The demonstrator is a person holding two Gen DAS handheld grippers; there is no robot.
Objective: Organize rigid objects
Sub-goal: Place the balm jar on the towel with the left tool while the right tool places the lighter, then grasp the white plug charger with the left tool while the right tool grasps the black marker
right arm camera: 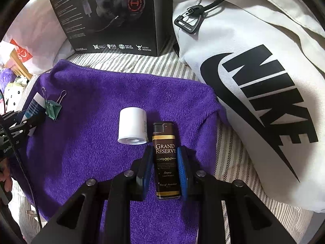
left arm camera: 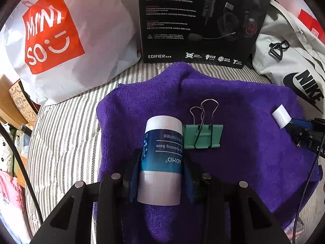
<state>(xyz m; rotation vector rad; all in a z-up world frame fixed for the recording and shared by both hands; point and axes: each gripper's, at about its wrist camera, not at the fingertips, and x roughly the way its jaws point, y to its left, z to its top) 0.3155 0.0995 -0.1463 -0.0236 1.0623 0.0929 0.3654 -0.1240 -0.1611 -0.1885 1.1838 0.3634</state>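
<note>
A: Here, the left gripper (left arm camera: 161,162) has its jaws closed on the balm tube (left arm camera: 161,158), the blue pads (left arm camera: 135,174) pressing both sides of the blue label. The tube lies lengthwise on the purple towel (left arm camera: 243,158), white cap pointing away from the camera.

B: And beside it?

A: A green binder clip (left arm camera: 203,135) lies just right of the tube's cap end, its 2 wire handles raised toward the black headset box (left arm camera: 203,20). In the right wrist view the same clip (right arm camera: 53,108) sits at the towel's left edge, next to the tube (right arm camera: 33,106) and the left gripper (right arm camera: 22,122).

B: The right gripper?

A: The right gripper (right arm camera: 165,166) has its jaws narrow around the brown lighter (right arm camera: 165,160), labelled "Grand Reserve". The right pad (right arm camera: 182,174) meets the lighter's side; whether the left pad touches cannot be told. The lighter lies flat on the purple towel (right arm camera: 91,162).

B: Other items?

A: A white cylinder (right arm camera: 133,128) lies on its side just left of the lighter's top, apart from the jaws. The towel covers a striped bed sheet (right arm camera: 233,162). A white Nike bag (right arm camera: 264,91) lies to the right, and a Miniso bag (left arm camera: 61,40) to the far left.
</note>
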